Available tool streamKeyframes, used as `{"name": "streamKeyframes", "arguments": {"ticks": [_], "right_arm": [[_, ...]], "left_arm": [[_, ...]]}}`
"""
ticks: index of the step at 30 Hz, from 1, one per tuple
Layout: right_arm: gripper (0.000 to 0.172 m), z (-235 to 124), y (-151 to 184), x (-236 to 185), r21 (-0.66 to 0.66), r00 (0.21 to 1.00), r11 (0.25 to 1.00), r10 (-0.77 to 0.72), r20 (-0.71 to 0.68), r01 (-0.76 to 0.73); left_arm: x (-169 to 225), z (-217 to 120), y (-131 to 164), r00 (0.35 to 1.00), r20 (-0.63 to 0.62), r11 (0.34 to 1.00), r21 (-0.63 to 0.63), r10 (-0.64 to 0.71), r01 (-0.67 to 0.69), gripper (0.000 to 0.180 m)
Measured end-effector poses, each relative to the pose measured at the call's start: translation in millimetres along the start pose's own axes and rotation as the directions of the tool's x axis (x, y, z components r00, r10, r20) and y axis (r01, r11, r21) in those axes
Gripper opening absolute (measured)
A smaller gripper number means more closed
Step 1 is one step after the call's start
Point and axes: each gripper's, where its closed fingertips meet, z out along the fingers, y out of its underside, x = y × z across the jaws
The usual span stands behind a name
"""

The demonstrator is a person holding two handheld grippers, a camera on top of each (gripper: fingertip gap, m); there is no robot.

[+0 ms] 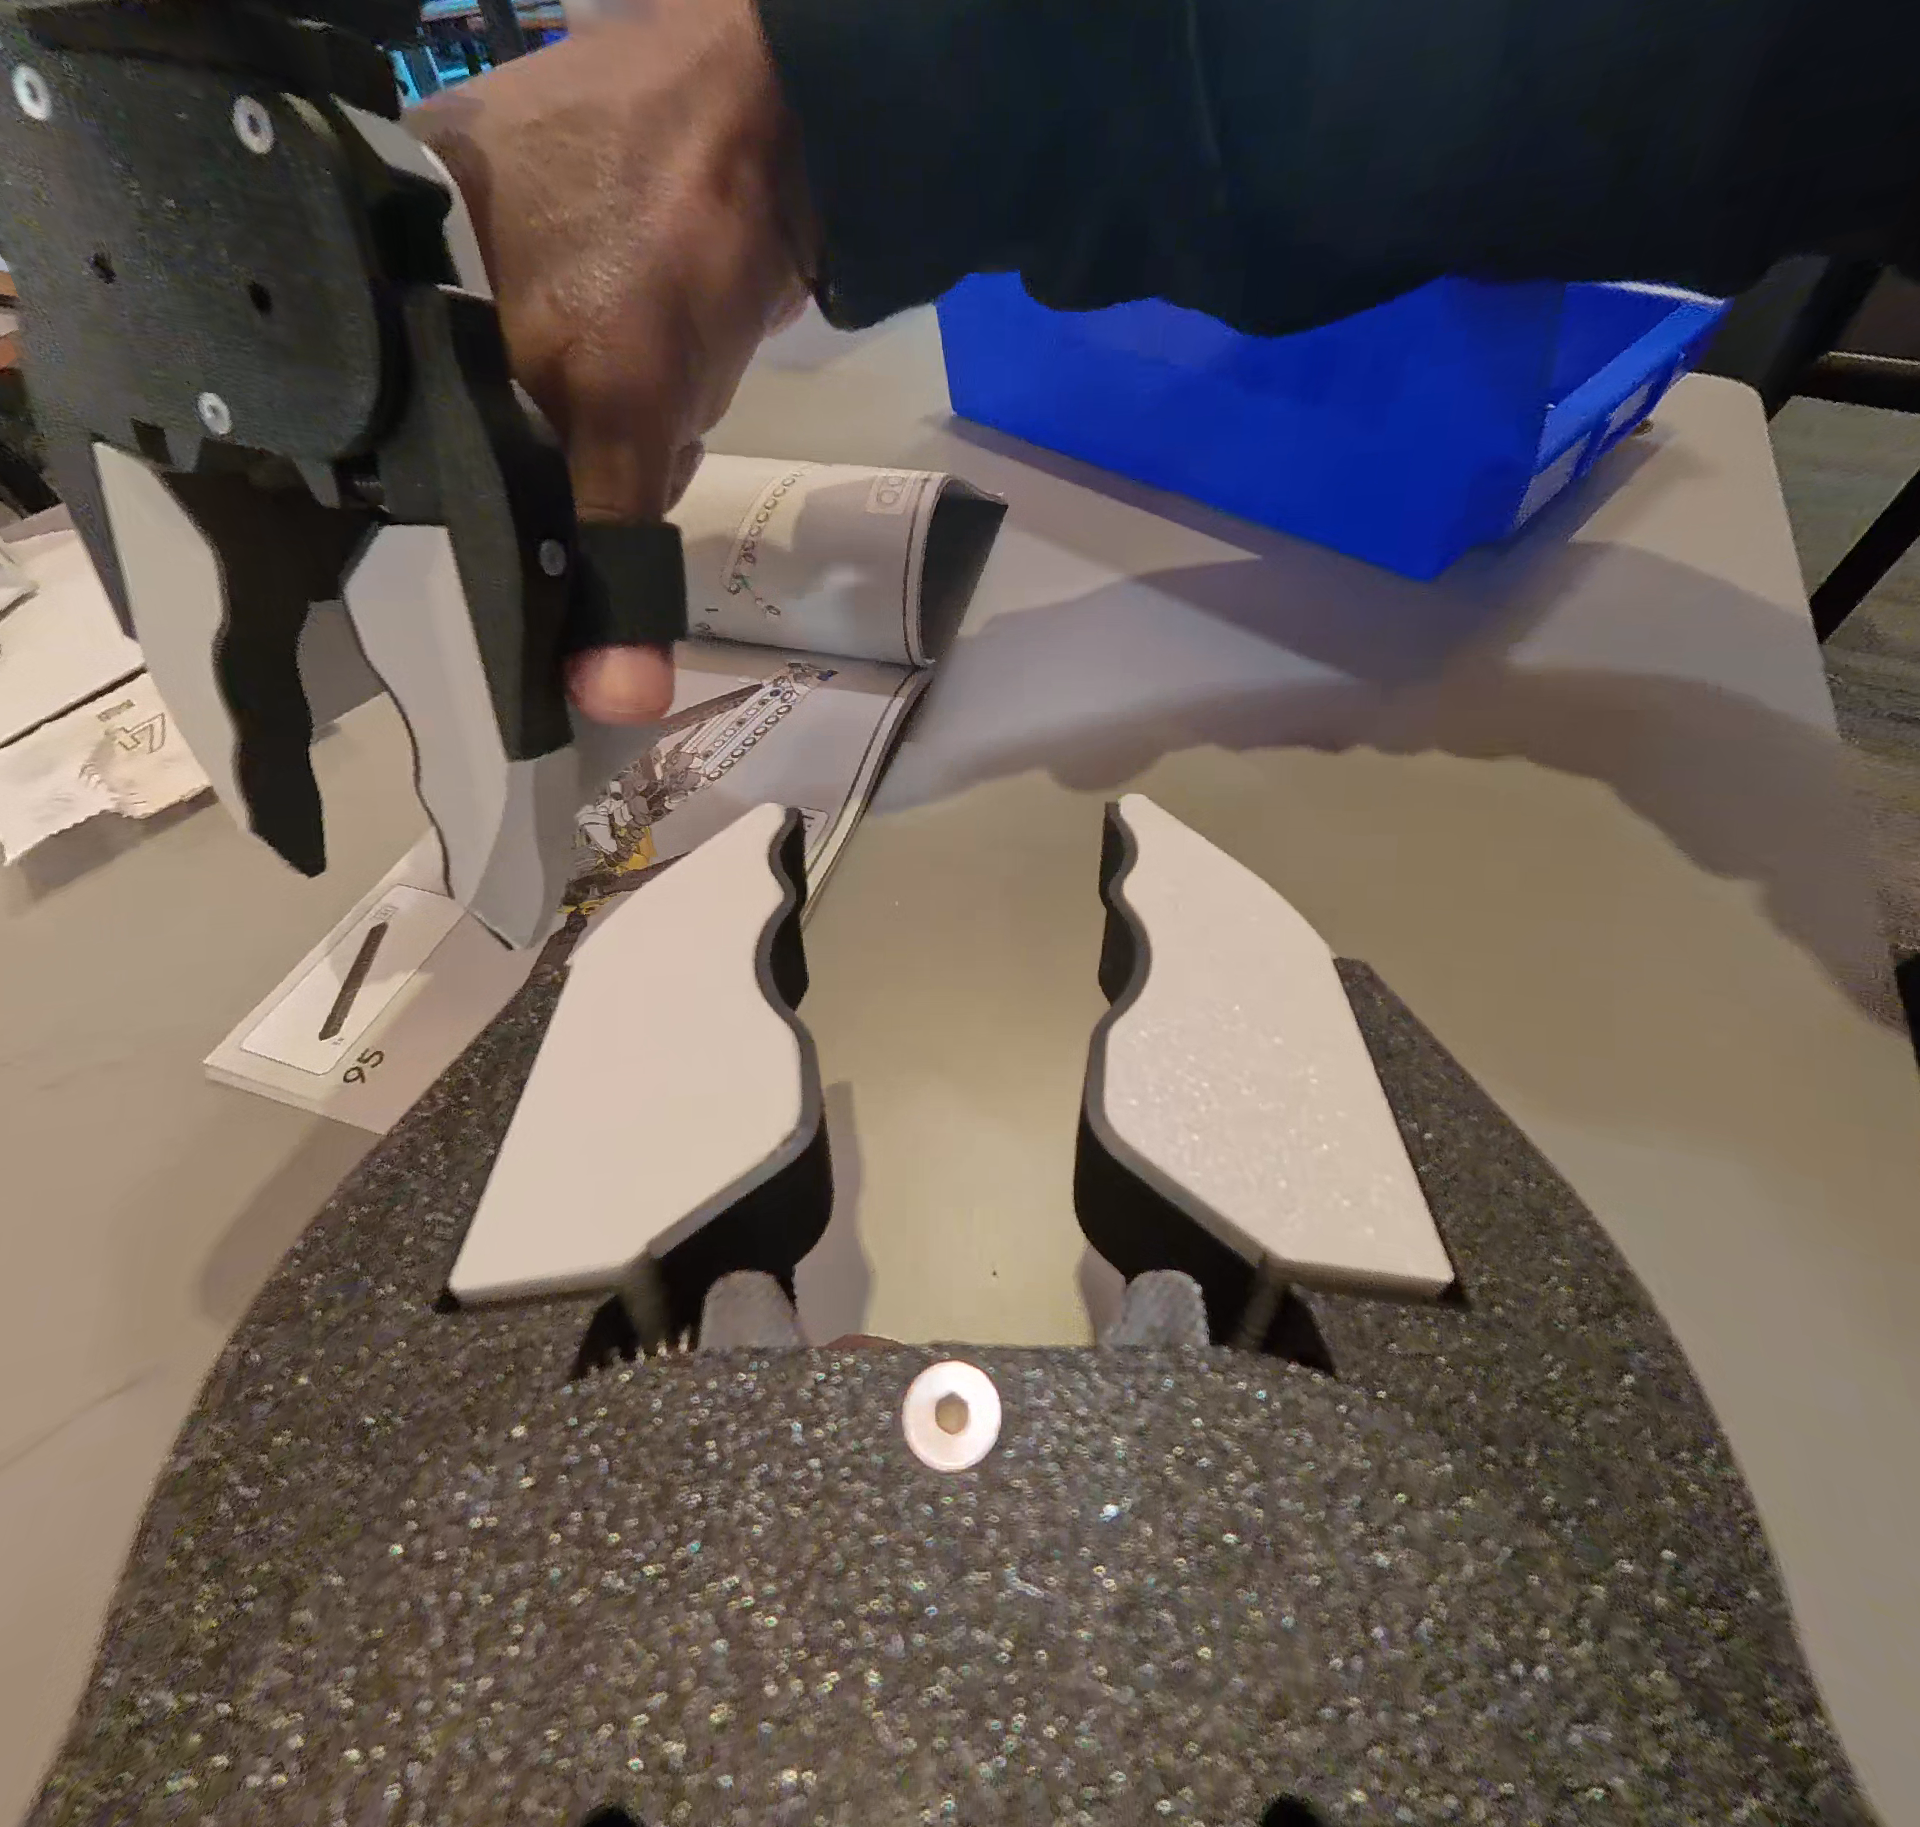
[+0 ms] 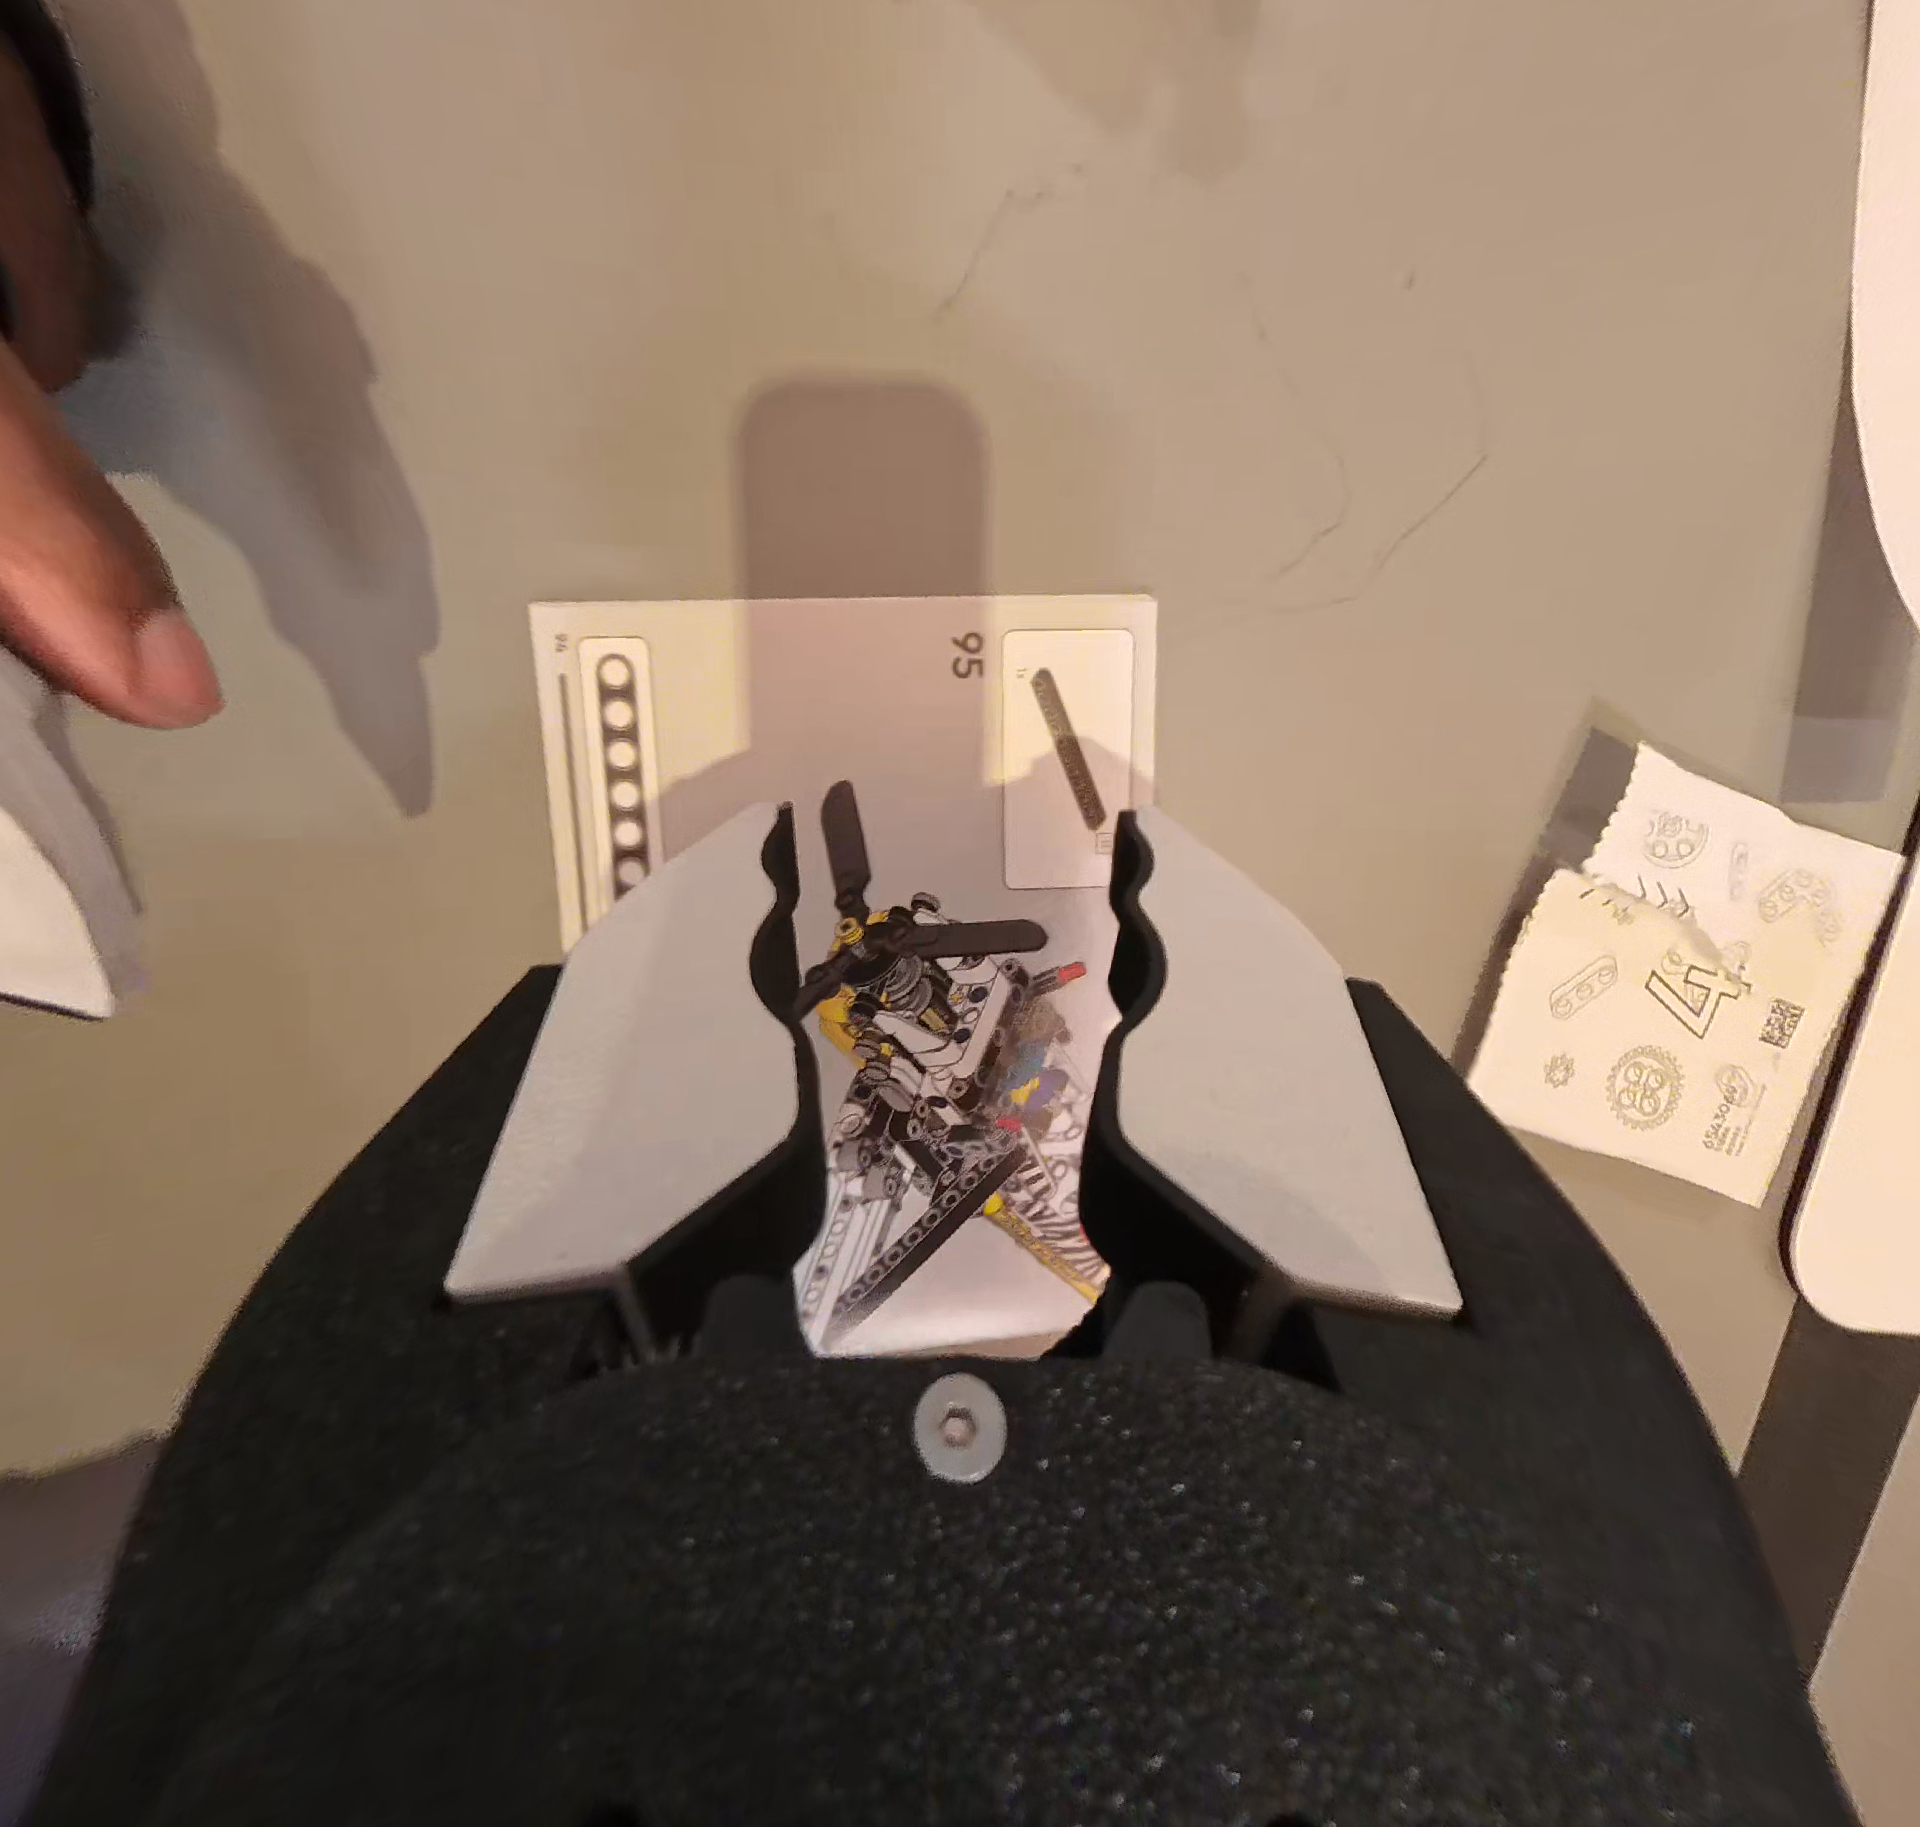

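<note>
Both tongs stand spread and bare: right gripper (image 2: pixel 956 842) hovers directly above the open instruction booklet (image 2: pixel 727 655), left gripper (image 1: pixel 951 842) just beside its spine, so nothing is gripped.

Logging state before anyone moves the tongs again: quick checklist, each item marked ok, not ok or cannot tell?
1. Left tongs open, nothing between fingers: ok.
2. Right tongs open, holding nothing: ok.
3. Open white instruction booklet with printed assembly drawings lying on the beige table under the right tongs: ok.
4. Booklet fully flat: not ok, far pages curl up.
5. Blue plastic bin apart from both tongs: ok.
6. Torn white paper bag apart from the booklet: ok.
</note>
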Motion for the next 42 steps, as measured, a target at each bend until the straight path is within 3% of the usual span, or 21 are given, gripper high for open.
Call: {"name": "streamKeyframes", "arguments": {"ticks": [7, 17, 26, 33, 38, 42], "right_arm": [[0.059, 17, -1, 10, -0.006, 0.998, 1.000, 0.011, 0.063, -0.011], [0.063, 36, -14, 15, 0.013, 0.994, 1.000, 0.026, 0.104, -0.028], [0.052, 27, -22, 1, 0.052, 0.994, 0.998, 0.028, 0.109, -0.034], [0.056, 14, -19, -10, 0.052, 0.999, 0.998, -0.033, -0.010, 0.033], [0.060, 14, -13, -55, 0.060, 0.985, 0.985, -0.164, 0.048, 0.161], [0.054, 21, -14, -85, 0.082, 0.970, 0.969, -0.238, 0.051, 0.233]], "left_arm": [[4, -7, -2, 0.999, -0.041, 0.998, 0.060, 0.010, -0.007, 0.050], [-18, -15, 1, 0.985, -0.053, 0.984, 0.061, -0.163, 0.166, 0.048], [-26, -20, 4, 0.987, -0.018, 0.986, 0.058, -0.158, 0.159, 0.047], [-53, -33, 9, 0.981, 0.058, 0.981, 0.067, -0.185, 0.181, 0.046], [-81, -40, 18, 0.953, 0.184, 0.970, 0.053, -0.242, 0.236, 0.044], [-106, -51, 21, 0.911, 0.272, 0.951, 0.095, -0.308, 0.293, 0.041]]}}
